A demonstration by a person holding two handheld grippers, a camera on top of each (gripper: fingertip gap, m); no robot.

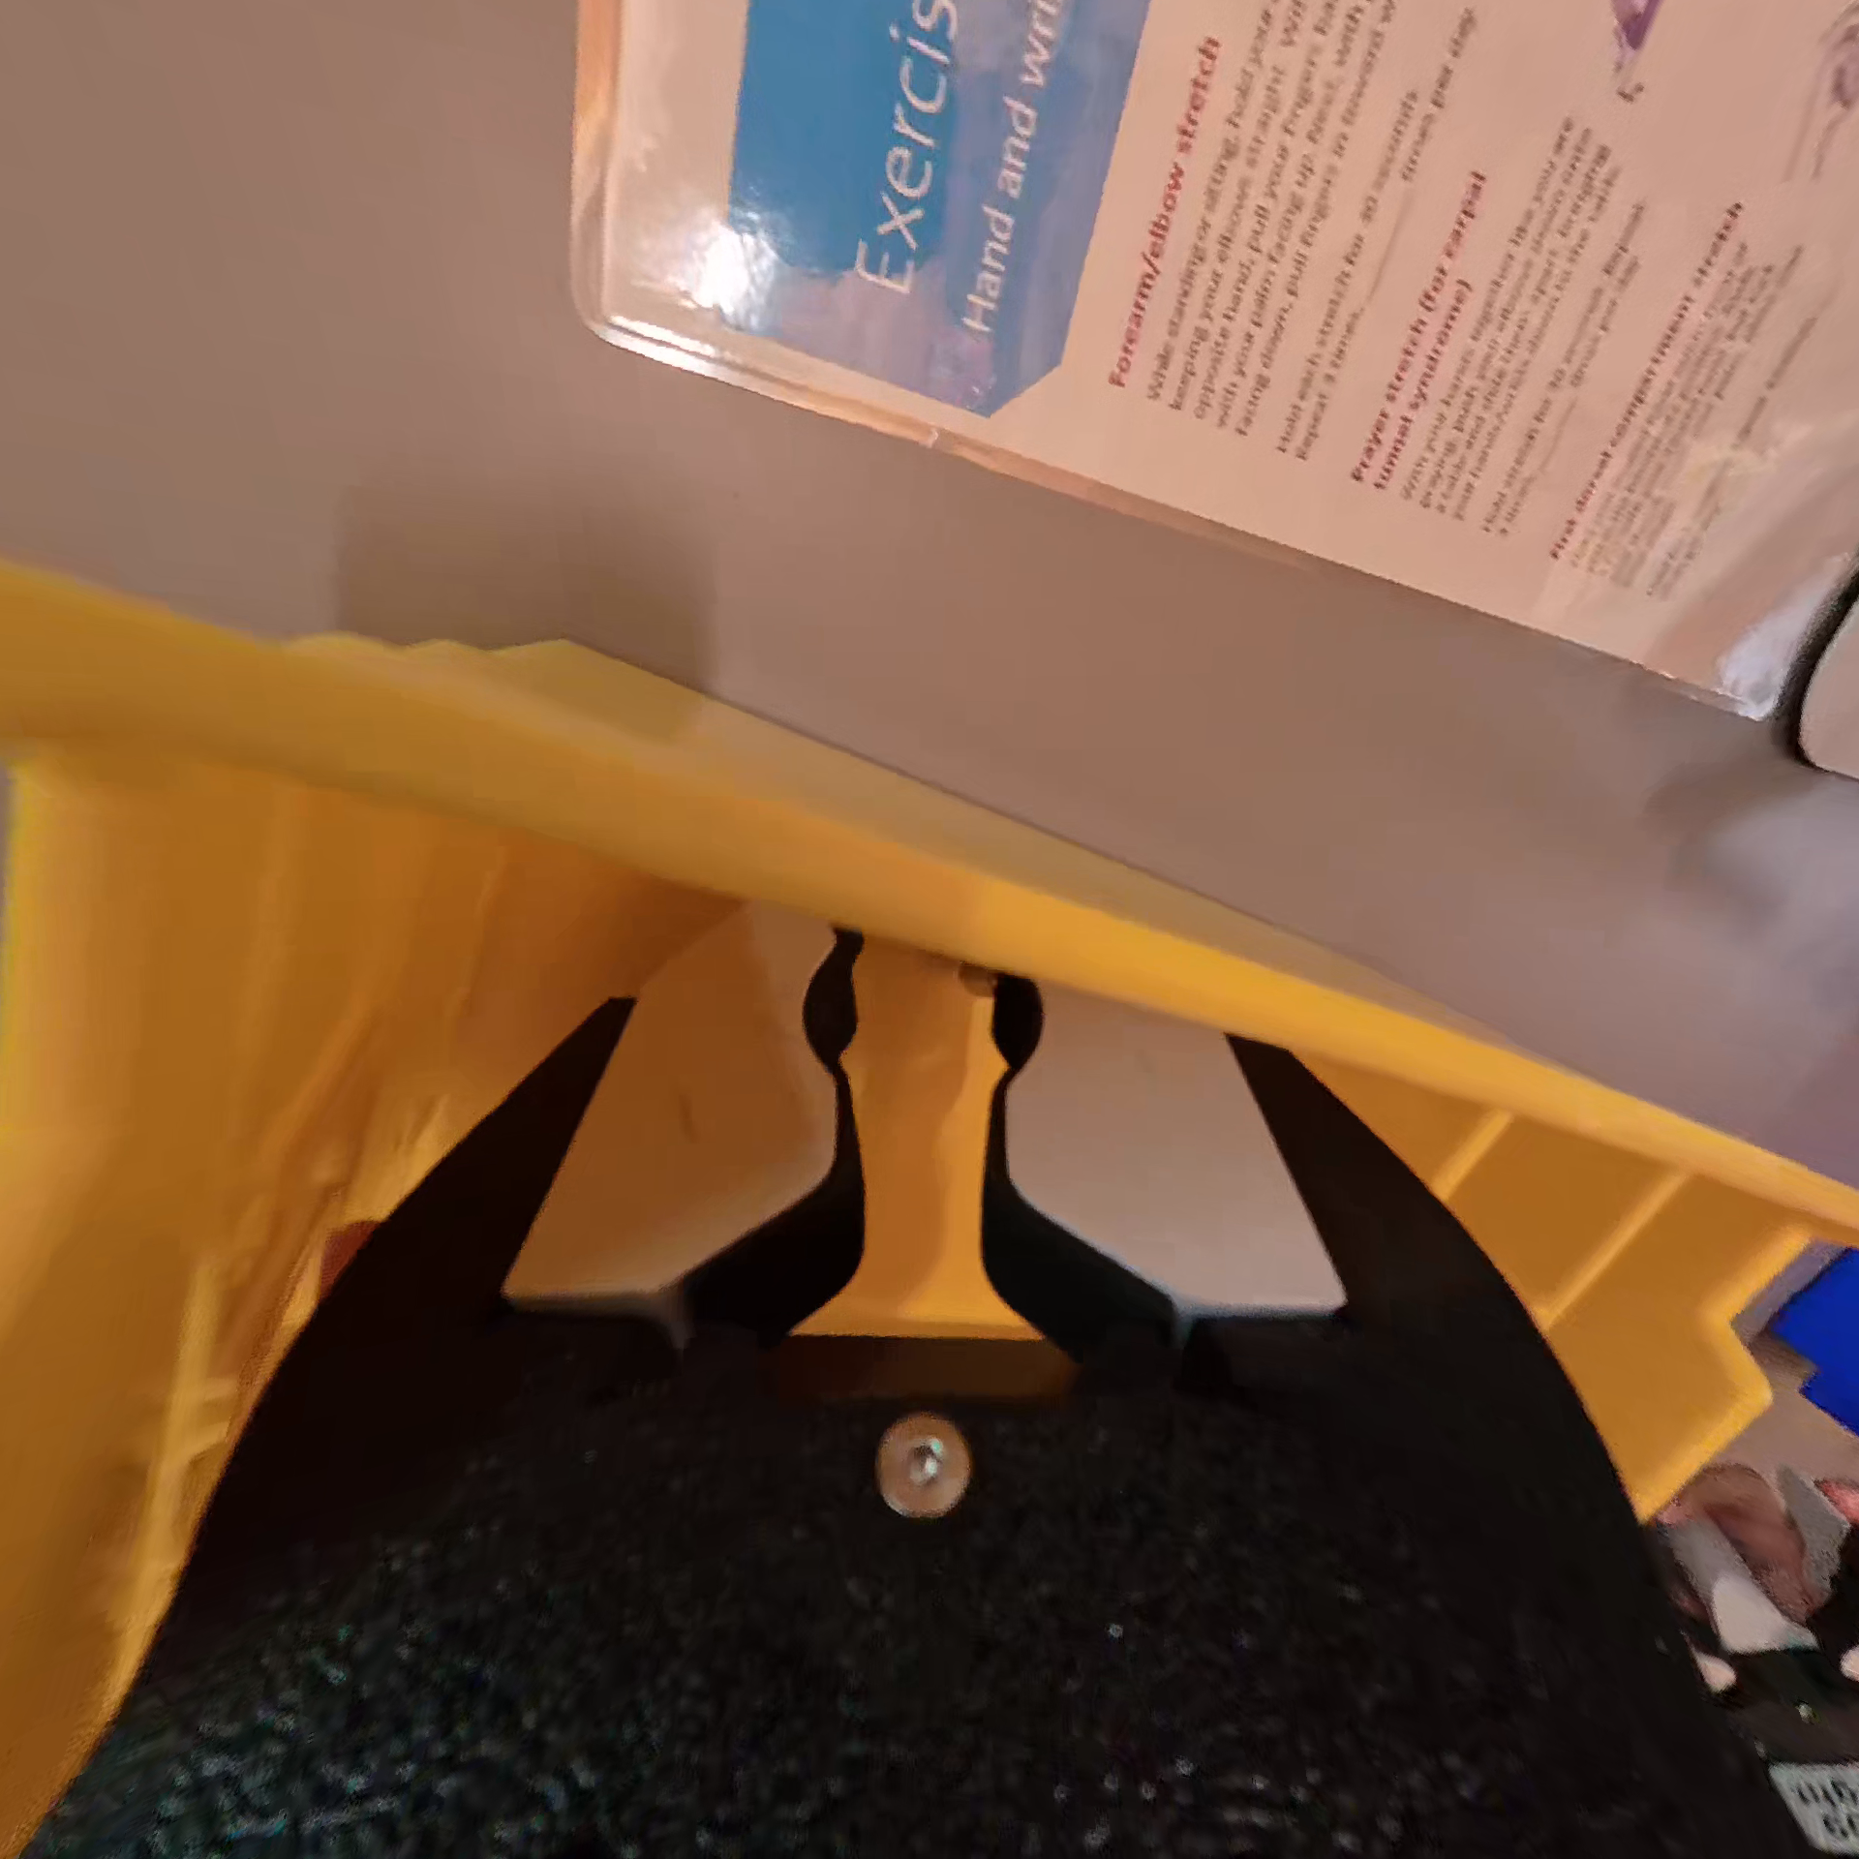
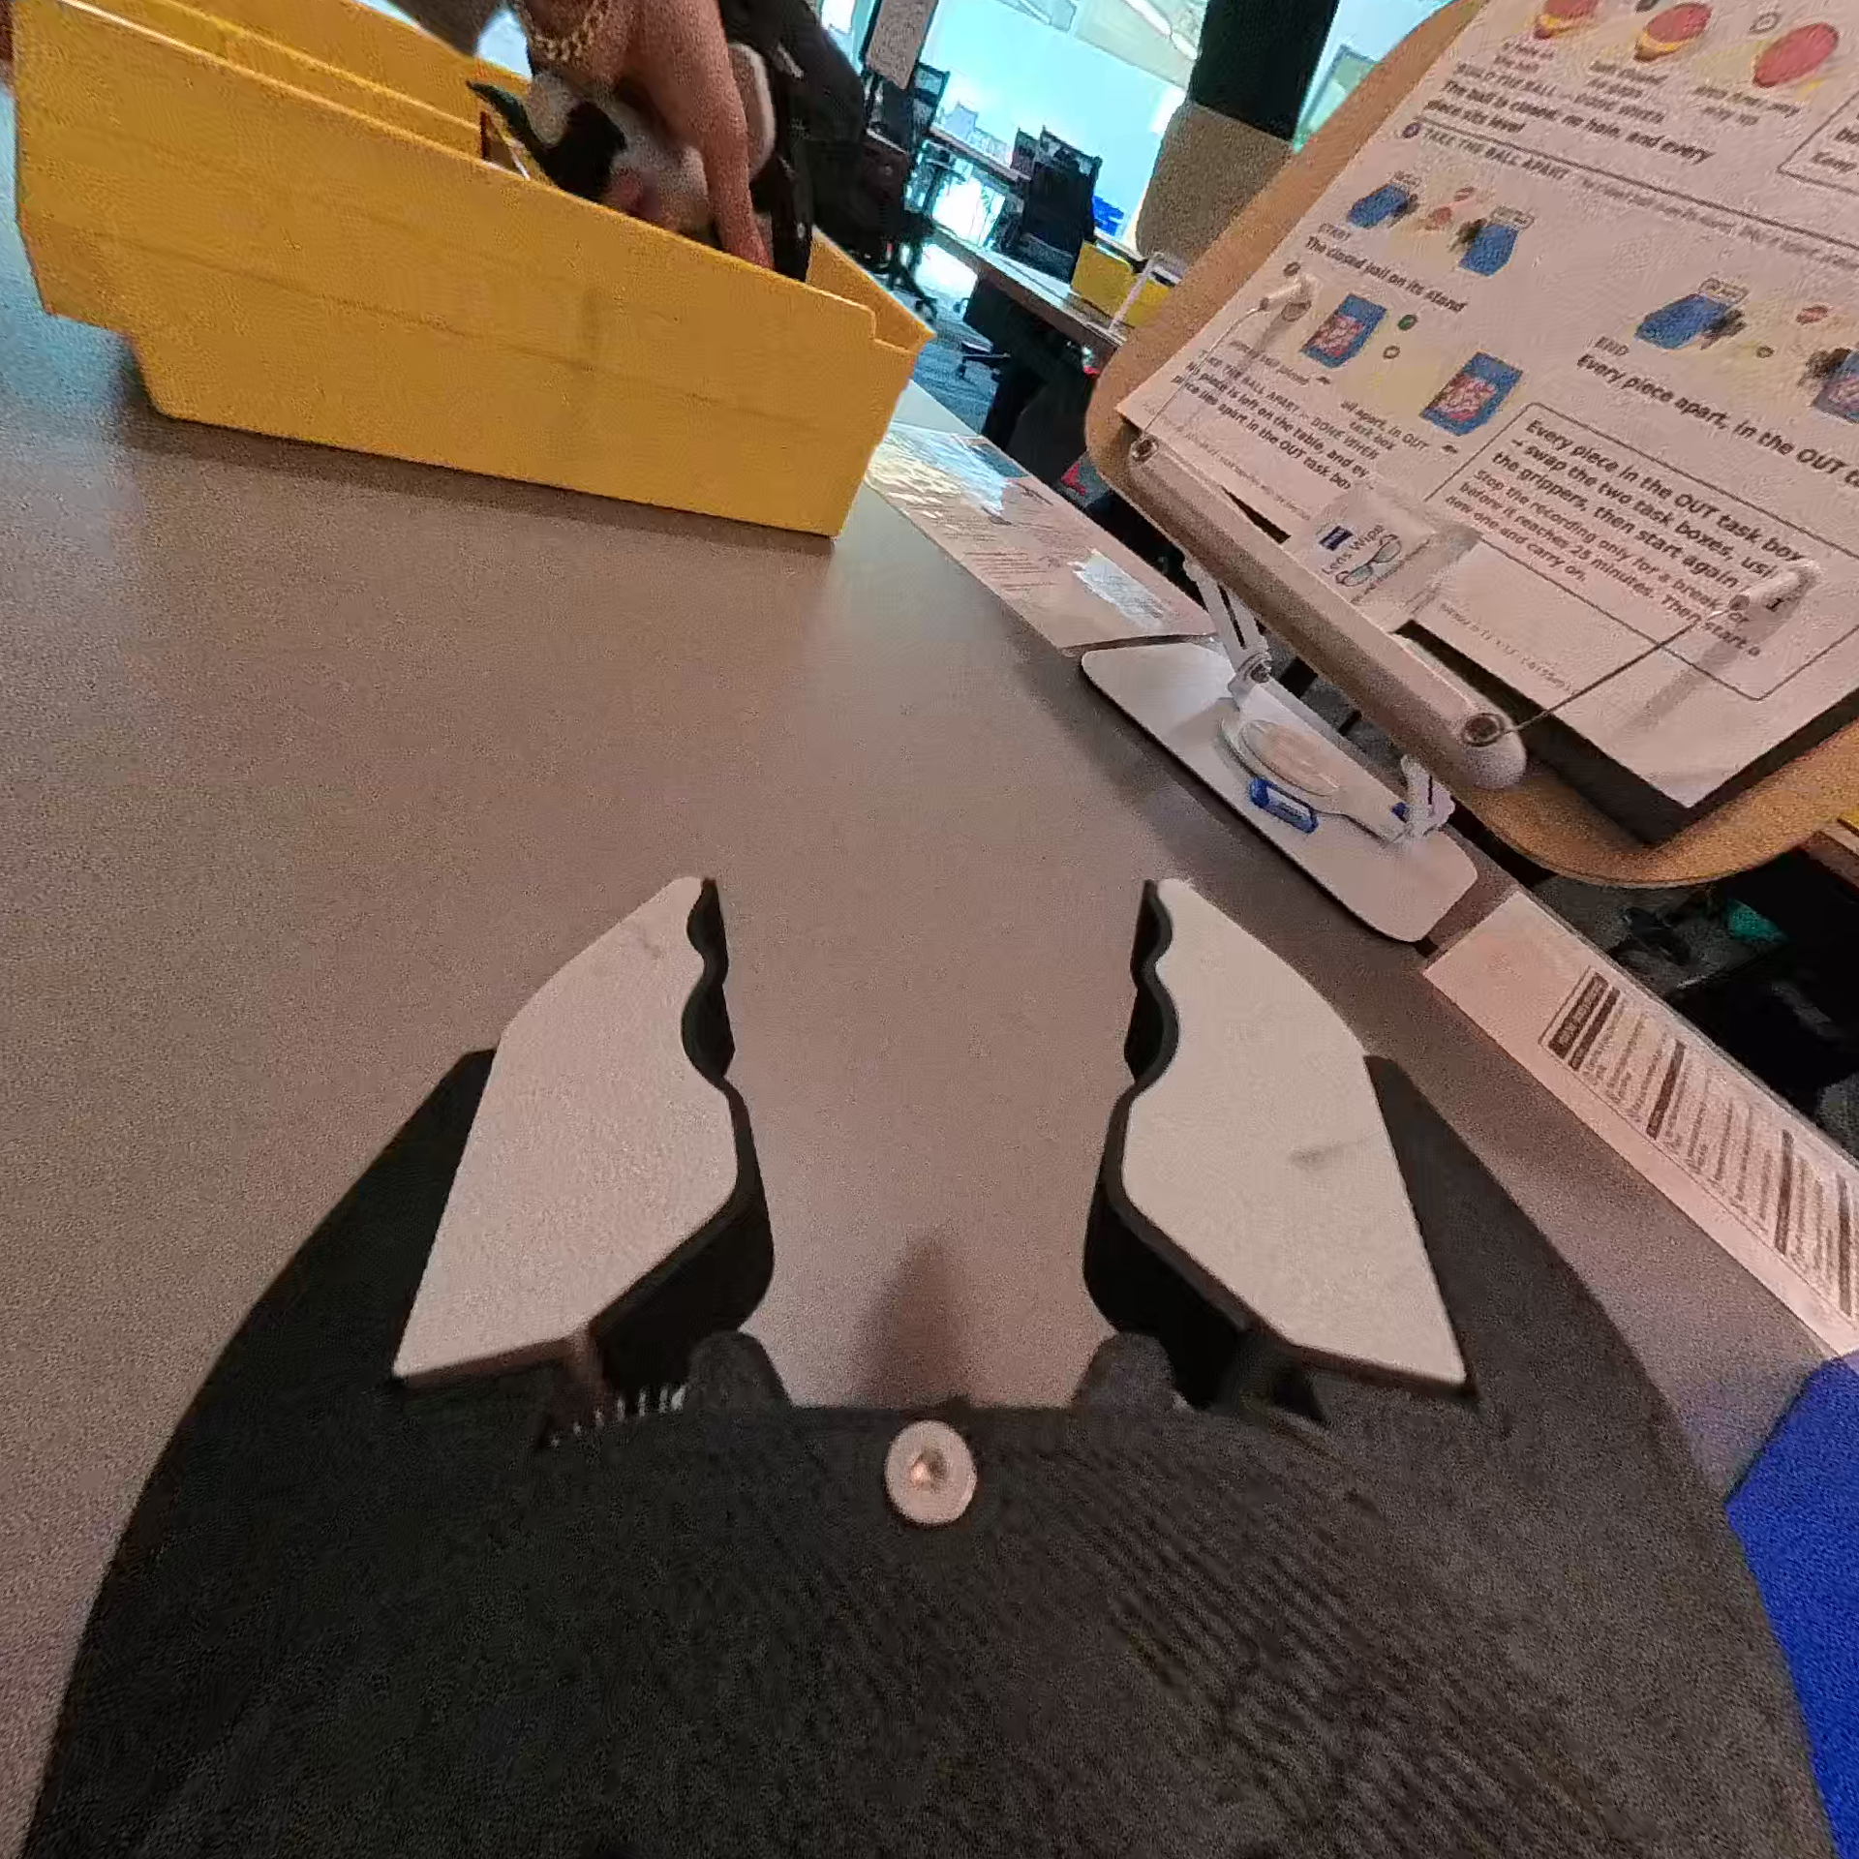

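Observation:
In the left wrist view my left gripper [image 1: 925,981] straddles a side wall of a yellow plastic bin [image 1: 402,805]. One finger is inside, one outside by the ribs, and the tips are tucked under the rim. Yellow wall fills the narrow gap between the pads, so it is shut on the bin. The right wrist view shows the same bin [image 2: 453,332] on the grey table [image 2: 402,754] at far left, with a hand and the left gripper [image 2: 583,151] at its far side. My right gripper [image 2: 931,905] is wide open and empty, low over bare table.
A laminated sheet [image 1: 1207,251] lies flat on the table beyond the bin, also seen in the right wrist view [image 2: 1036,543]. A tilted board with an instruction sheet on a white stand [image 2: 1308,805] is at right. A barcode label strip [image 2: 1660,1107] runs along the table's right edge. A blue object [image 2: 1801,1559] sits at lower right.

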